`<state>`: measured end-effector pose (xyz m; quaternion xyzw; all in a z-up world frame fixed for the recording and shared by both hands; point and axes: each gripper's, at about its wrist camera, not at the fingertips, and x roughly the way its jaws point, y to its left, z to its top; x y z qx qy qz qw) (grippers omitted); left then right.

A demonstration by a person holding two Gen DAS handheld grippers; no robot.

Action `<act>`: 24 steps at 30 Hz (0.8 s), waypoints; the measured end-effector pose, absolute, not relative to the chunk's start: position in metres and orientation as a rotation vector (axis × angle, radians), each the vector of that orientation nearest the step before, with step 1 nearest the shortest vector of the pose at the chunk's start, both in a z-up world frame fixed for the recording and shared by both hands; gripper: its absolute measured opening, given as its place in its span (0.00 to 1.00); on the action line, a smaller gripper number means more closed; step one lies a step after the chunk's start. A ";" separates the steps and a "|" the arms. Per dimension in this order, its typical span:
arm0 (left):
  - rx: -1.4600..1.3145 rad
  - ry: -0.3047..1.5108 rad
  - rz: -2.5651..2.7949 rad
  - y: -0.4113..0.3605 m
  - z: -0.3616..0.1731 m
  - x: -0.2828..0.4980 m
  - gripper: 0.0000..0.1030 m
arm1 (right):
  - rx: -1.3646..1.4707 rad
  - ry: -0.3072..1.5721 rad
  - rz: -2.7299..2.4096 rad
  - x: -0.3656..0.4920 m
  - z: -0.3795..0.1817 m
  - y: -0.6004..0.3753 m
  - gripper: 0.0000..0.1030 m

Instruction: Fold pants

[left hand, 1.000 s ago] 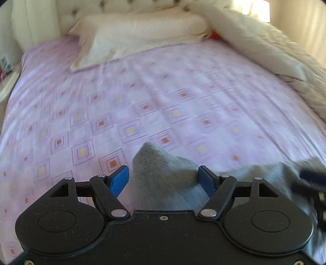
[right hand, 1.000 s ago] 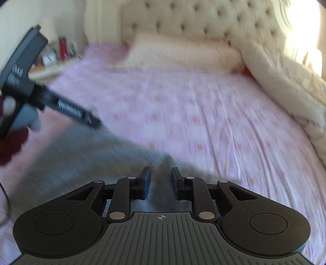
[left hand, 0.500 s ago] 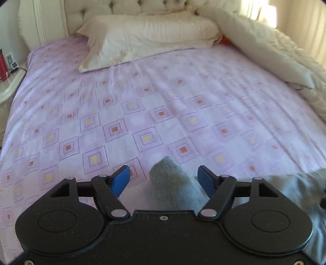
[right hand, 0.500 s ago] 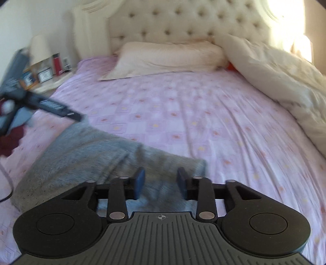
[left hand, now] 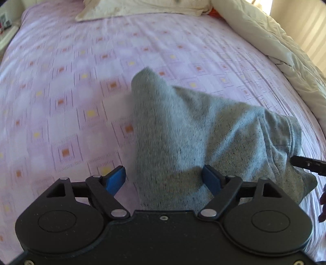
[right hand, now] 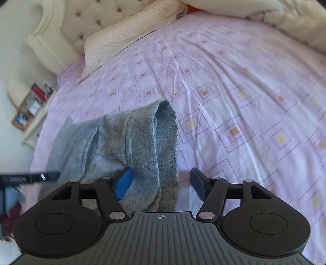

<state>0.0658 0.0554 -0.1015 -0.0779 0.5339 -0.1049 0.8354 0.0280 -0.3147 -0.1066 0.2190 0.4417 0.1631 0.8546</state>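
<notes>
Grey pants (left hand: 193, 130) lie bunched in a heap on the pink patterned bed sheet (left hand: 61, 85). My left gripper (left hand: 164, 179) hovers over the heap's near end. Its jaws are opening, with cloth between the blue pads; the left pad stands apart from the cloth. In the right wrist view the pants (right hand: 130, 142) show a rolled hem toward the pillow. My right gripper (right hand: 161, 183) is over that end with its jaws opening wide. Cloth lies by its left pad and the right pad is over bare sheet. Each gripper's tip shows at the edge of the other view.
A cream pillow (right hand: 130, 34) lies against the tufted headboard (right hand: 81, 12). A bunched cream duvet (left hand: 275, 44) runs along the bed's right side. A nightstand (right hand: 30, 110) with small items stands left of the bed.
The right gripper's jaws went from nearly shut to wide apart. The pants have settled into a heap on the sheet. Both grippers came lower and closer over the cloth, and the right one rolled.
</notes>
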 end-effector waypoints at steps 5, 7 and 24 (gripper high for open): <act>-0.156 1.120 -0.267 0.049 -0.108 0.069 0.94 | 0.391 0.878 0.390 0.033 -0.107 -0.300 0.75; -0.159 1.119 -0.271 0.046 -0.112 0.074 0.99 | 0.394 0.864 0.400 0.035 -0.107 -0.295 0.78; -0.062 1.012 -0.243 0.023 -0.084 0.056 0.36 | 0.223 0.707 0.502 0.019 -0.047 -0.266 0.25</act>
